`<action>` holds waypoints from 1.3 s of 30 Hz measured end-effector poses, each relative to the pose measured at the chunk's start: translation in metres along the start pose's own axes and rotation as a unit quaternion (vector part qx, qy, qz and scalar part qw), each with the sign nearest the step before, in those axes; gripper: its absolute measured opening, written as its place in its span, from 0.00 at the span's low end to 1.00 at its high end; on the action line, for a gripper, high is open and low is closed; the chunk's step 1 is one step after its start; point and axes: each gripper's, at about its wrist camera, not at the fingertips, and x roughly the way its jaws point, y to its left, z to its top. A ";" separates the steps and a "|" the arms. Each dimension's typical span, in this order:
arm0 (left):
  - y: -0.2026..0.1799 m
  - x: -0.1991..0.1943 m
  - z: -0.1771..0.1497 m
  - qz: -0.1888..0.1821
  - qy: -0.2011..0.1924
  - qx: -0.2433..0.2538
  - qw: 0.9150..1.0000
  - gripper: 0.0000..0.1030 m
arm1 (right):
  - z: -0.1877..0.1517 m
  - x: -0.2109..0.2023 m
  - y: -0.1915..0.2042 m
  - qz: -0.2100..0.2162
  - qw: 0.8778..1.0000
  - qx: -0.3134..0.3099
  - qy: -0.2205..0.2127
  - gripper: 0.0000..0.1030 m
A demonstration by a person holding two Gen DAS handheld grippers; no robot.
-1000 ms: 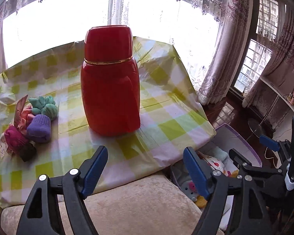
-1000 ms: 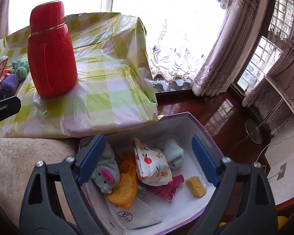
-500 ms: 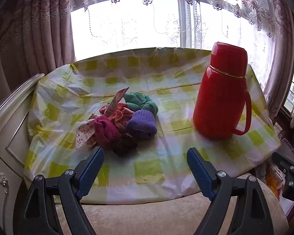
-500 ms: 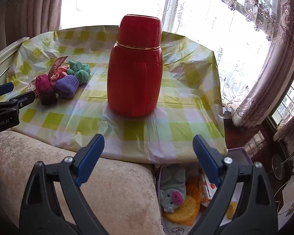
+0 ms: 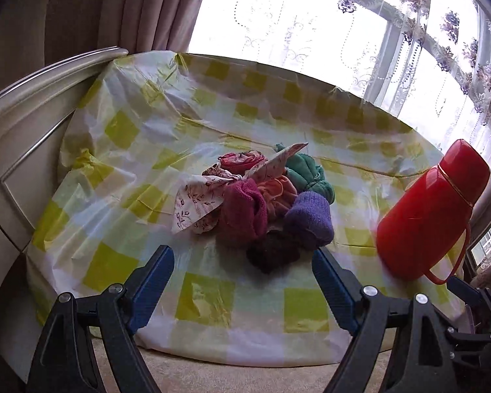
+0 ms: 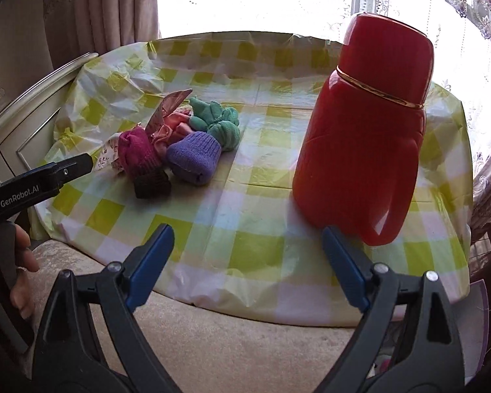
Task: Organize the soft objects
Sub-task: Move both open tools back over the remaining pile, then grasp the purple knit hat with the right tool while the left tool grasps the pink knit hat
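The pile of soft objects [image 5: 265, 196] lies on the checked cloth [image 5: 121, 131], approx. in the middle-left, well apart from the red thermos [image 6: 366, 137]. Left gripper [image 5: 242, 281] hangs just in front of the pile, jaws wide apart, nothing btw. them. Right gripper [image 6: 245, 262] also has jaws apart and empty, near the thermos base. Judging by this, the pile is not yet touched; all pieces are left to sort.

bright window [image 5: 311, 32]; lace curtain [image 5: 442, 49]; drape [image 5: 114, 9]; checked tablecloth [image 5: 212, 301]
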 end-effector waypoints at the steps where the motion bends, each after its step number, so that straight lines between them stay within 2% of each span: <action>1: 0.001 0.005 0.003 -0.002 0.001 -0.005 1.000 0.85 | 0.004 0.005 0.002 0.008 1.000 0.002 0.001 0.90; 5: 0.006 0.026 0.015 -0.010 0.014 -0.029 0.999 0.85 | 0.022 0.024 0.007 0.017 1.000 0.025 -0.001 0.90; 9: 0.007 0.046 0.025 -0.009 0.023 -0.038 0.999 0.84 | 0.039 0.044 0.011 0.008 0.999 0.036 -0.003 0.90; 15: 0.007 0.081 0.037 -0.014 0.064 -0.058 0.996 0.83 | 0.059 0.078 0.016 0.016 0.998 0.053 0.007 0.90; 17: 0.010 0.093 0.038 -0.023 0.076 -0.073 0.994 0.79 | 0.063 0.090 0.018 0.026 0.998 0.063 0.013 0.90; 19: 0.012 0.102 0.038 -0.031 0.086 -0.085 0.992 0.69 | 0.067 0.101 0.016 0.038 0.996 0.079 0.019 0.90; 23: 0.011 0.113 0.037 -0.042 0.085 -0.087 0.992 0.64 | 0.073 0.116 0.016 0.059 0.993 0.097 0.022 0.90; 26: 0.014 0.121 0.036 -0.052 0.091 -0.095 0.990 0.52 | 0.076 0.124 0.022 0.063 0.993 0.092 0.021 0.90; 28: 0.020 0.123 0.035 -0.057 0.088 -0.105 0.989 0.41 | 0.077 0.131 0.024 0.069 0.993 0.095 0.028 0.90; 30: 0.029 0.119 0.033 -0.064 0.077 -0.124 0.987 0.35 | 0.077 0.139 0.026 0.076 0.991 0.100 0.034 0.90; 33: 0.036 0.113 0.028 -0.073 0.064 -0.142 0.985 0.30 | 0.076 0.150 0.028 0.082 0.990 0.105 0.042 0.90; 39: 0.037 0.101 0.026 -0.076 0.039 -0.150 0.985 0.29 | 0.073 0.167 0.036 0.078 0.991 0.095 0.057 0.88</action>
